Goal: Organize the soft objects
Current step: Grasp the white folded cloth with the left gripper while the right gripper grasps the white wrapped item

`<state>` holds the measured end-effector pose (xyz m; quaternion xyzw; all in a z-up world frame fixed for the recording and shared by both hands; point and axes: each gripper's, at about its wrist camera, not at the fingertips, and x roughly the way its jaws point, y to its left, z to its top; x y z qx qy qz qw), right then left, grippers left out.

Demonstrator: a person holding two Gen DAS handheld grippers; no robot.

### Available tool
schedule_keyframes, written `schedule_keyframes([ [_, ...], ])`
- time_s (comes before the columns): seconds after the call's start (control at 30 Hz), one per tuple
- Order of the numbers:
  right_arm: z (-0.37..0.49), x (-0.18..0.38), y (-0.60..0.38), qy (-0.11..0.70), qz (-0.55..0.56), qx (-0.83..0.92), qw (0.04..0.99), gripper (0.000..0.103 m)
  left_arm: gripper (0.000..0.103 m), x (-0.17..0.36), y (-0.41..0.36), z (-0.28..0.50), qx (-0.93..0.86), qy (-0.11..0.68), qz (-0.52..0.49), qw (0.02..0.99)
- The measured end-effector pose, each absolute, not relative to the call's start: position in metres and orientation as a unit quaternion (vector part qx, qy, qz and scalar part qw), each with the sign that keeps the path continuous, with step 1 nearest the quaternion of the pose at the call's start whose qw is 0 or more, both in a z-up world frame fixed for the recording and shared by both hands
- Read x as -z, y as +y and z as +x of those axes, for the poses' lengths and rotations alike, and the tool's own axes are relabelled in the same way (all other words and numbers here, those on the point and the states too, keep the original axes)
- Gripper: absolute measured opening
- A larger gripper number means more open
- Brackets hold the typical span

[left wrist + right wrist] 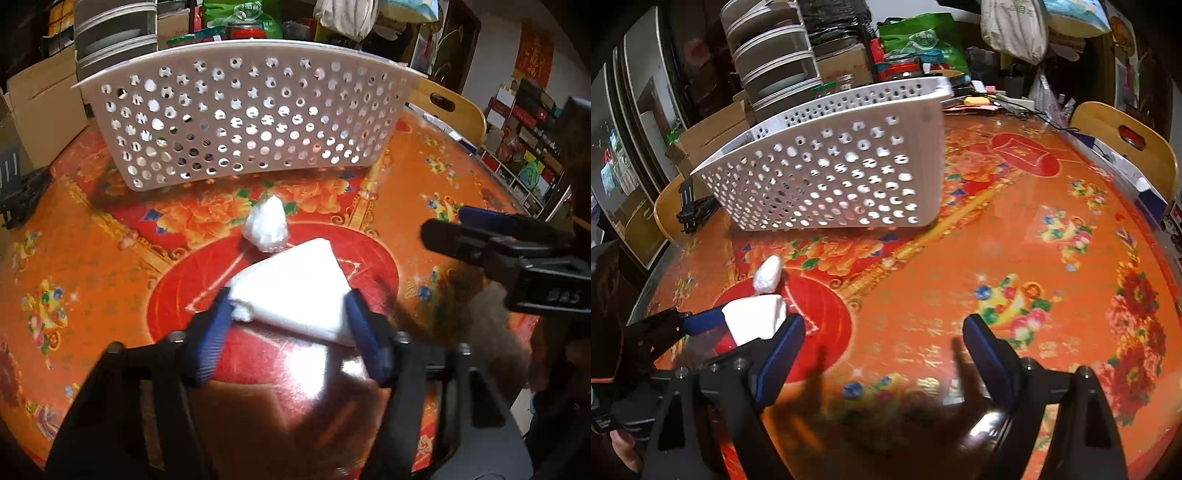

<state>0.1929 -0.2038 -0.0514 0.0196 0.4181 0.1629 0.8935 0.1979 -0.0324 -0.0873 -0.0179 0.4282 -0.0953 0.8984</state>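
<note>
White folded soft pack (295,284), plastic-wrapped, flat wedge shape, on red round patch of floral tablecloth, tilted, one corner pointing toward basket. Blue pads touching both its near side edges. Small white crumpled wad (266,225), lumpy, pointed top, lying just beyond pack, nearly touching its far corner. White perforated plastic basket (243,114), upright, round and star holes, further back on table, apart from both; contents not discernible.

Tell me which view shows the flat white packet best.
The left wrist view. The flat white packet sits centred between the left hand-held gripper fingers, pads against both sides, its whole top visible. The right wrist view shows only a small part of it at the left edge, partly hidden by a finger.
</note>
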Motion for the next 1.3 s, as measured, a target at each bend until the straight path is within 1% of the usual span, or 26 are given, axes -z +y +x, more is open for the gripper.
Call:
schedule_keyframes([
  [0.07, 0.195, 0.053, -0.191, 0.420, 0.009, -0.172, 0.891, 0.087, 0.047, 0.086, -0.022, 0.194, 0.088, 0.424, -0.021, 0.901],
  [0.23, 0.206, 0.056, -0.156, 0.426, -0.008, -0.196, 0.883, 0.087, 0.045, 0.087, 0.019, 0.187, 0.060, 0.421, -0.048, 0.904],
  [0.27, 0.207, 0.057, -0.152, 0.427, -0.008, -0.201, 0.882, 0.083, 0.045, 0.087, 0.029, 0.186, 0.052, 0.418, -0.054, 0.905],
  [0.3, 0.210, 0.057, -0.145, 0.429, -0.009, -0.207, 0.879, 0.078, 0.045, 0.086, 0.040, 0.186, 0.043, 0.417, -0.061, 0.906],
  [0.37, 0.214, 0.060, -0.129, 0.433, -0.018, -0.218, 0.875, 0.072, 0.045, 0.087, 0.058, 0.186, 0.026, 0.412, -0.072, 0.908],
  [0.43, 0.215, 0.062, -0.116, 0.436, -0.025, -0.227, 0.871, 0.069, 0.045, 0.089, 0.076, 0.187, 0.014, 0.410, -0.087, 0.908],
  [0.57, 0.220, 0.067, -0.095, 0.438, -0.038, -0.240, 0.865, 0.053, 0.045, 0.090, 0.090, 0.190, 0.022, 0.410, -0.112, 0.905],
  [0.73, 0.226, 0.071, -0.081, 0.438, -0.043, -0.246, 0.864, 0.046, 0.045, 0.092, 0.083, 0.192, 0.029, 0.410, -0.099, 0.906],
  [0.8, 0.227, 0.072, -0.077, 0.436, -0.044, -0.249, 0.864, 0.041, 0.045, 0.094, 0.081, 0.193, 0.029, 0.410, -0.098, 0.906],
  [0.87, 0.227, 0.072, -0.073, 0.434, -0.048, -0.251, 0.864, 0.038, 0.045, 0.094, 0.082, 0.194, 0.029, 0.410, -0.100, 0.906],
  [1.07, 0.226, 0.072, -0.066, 0.428, -0.060, -0.253, 0.866, 0.035, 0.045, 0.092, 0.078, 0.189, 0.030, 0.406, -0.094, 0.908],
  [1.2, 0.217, 0.065, -0.074, 0.404, -0.058, -0.251, 0.878, 0.035, 0.045, 0.090, 0.078, 0.186, 0.032, 0.400, -0.091, 0.911],
  [1.3, 0.211, 0.063, -0.088, 0.400, -0.045, -0.252, 0.880, 0.035, 0.045, 0.088, 0.078, 0.182, 0.036, 0.394, -0.091, 0.914],
])
